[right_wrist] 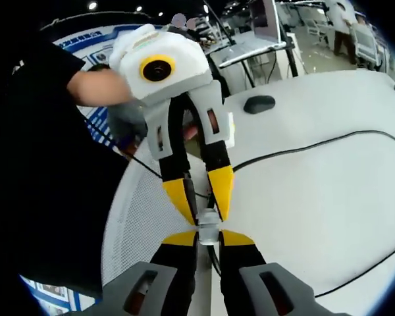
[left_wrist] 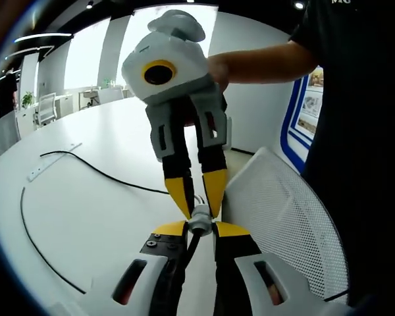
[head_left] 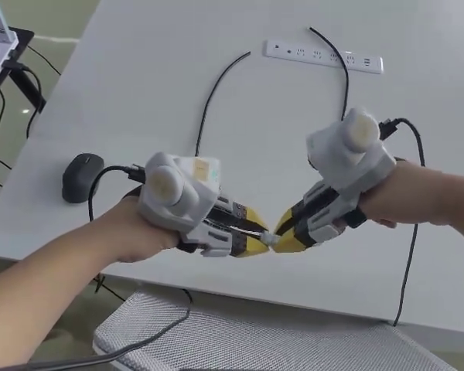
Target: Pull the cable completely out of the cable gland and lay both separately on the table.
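**Nose to nose at the table's edge, the pull not yet made**

The left gripper (left_wrist: 201, 230) had its jaws narrow on the cable (left_wrist: 189, 253), which ran back between them from just behind the cable gland (left_wrist: 199, 219). The right gripper (left_wrist: 197, 192) stood tip to tip against it, its yellow points pinched on the gland's far end. (From where I stood, the gland was only a small pale lump between four yellow tips.) The pair hung in the air near the front edge of the table (head_left: 178, 46), with a mesh chair (head_left: 255, 340) below.

By my reckoning the cable sat fully in the gland, so the extraction was only about to start and nothing was laid down. The next move called for two firm grips and a straight drawing-apart along the cable's own line, so that it would slide rather than kink.

The left hand (head_left: 131, 232) held its gripper almost level, pointing right. The right hand (head_left: 406, 193) angled its gripper down and leftward. Farther off, a mouse (head_left: 83, 176) and a power strip (head_left: 323, 56) lay well apart.
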Demonstrator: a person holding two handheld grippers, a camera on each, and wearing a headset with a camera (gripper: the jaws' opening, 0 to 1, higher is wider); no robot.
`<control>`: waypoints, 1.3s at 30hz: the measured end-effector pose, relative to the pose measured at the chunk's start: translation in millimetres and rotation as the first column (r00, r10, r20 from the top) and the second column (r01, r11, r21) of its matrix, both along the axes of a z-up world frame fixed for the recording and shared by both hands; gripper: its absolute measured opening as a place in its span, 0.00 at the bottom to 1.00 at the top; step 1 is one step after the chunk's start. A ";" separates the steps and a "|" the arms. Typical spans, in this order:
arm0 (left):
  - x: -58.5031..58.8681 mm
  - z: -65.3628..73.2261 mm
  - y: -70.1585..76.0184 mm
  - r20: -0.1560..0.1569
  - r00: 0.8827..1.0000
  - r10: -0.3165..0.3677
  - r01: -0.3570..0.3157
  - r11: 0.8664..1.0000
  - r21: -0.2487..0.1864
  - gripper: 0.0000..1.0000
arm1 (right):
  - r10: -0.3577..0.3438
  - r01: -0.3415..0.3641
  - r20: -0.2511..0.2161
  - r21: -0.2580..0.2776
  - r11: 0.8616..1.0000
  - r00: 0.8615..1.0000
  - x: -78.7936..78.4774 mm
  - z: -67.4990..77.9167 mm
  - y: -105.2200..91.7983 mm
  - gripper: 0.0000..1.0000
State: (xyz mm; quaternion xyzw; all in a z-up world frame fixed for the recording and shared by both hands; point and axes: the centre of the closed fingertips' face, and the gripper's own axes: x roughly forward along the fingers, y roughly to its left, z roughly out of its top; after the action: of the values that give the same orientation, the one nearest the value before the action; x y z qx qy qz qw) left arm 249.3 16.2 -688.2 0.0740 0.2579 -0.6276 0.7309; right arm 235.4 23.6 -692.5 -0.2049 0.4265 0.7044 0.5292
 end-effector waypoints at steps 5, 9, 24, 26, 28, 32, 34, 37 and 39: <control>1.9 -0.5 2.2 -0.037 0.999 0.036 -0.037 0.999 -0.020 0.15 | 0.022 -0.029 0.261 0.022 0.999 0.965 4.8 -3.4 1.0 0.07; 2.9 2.5 2.5 -0.064 0.996 0.066 -0.069 0.997 -0.043 0.15 | -0.001 -0.011 0.387 0.029 1.000 0.922 7.1 -1.3 0.7 0.08; 1.0 7.3 -1.1 -0.048 0.997 0.054 -0.056 0.998 -0.042 0.16 | -0.059 0.036 0.337 0.073 0.997 0.940 9.4 -1.1 -1.2 0.14; -0.1 6.9 -1.6 -0.045 0.998 0.050 -0.052 0.998 -0.042 0.16 | -0.070 0.048 0.305 0.079 0.996 0.950 11.0 0.0 -3.0 0.17; -1.3 6.9 -1.9 -0.041 0.998 0.048 -0.050 0.998 -0.041 0.16 | -0.075 0.059 0.243 0.073 0.996 0.967 9.7 0.2 -6.2 0.19; -4.6 7.0 -2.4 -0.015 1.000 0.021 -0.021 0.999 -0.032 0.16 | -0.074 0.070 0.059 0.074 0.995 0.995 4.9 2.8 -8.1 0.23; -6.9 5.3 -2.9 0.016 1.000 -0.009 0.009 1.000 -0.014 0.16 | -0.065 0.065 -0.006 0.067 0.996 0.998 5.4 2.3 -8.4 0.21; -9.1 4.3 -4.0 0.030 0.999 -0.032 0.032 0.999 -0.001 0.16 | -0.070 0.078 -0.126 0.053 0.996 0.990 5.6 -0.6 -9.1 0.24; -9.8 4.8 -4.9 0.037 0.998 -0.041 0.041 0.999 0.003 0.16 | -0.048 0.056 -0.153 0.049 0.997 0.987 4.5 -2.2 -8.6 0.23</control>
State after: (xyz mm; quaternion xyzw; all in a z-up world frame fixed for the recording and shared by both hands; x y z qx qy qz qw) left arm 239.5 11.3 -683.4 0.0916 0.2435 -0.6408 0.7222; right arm 239.9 15.1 -694.7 -0.1257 0.4519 0.7150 0.5185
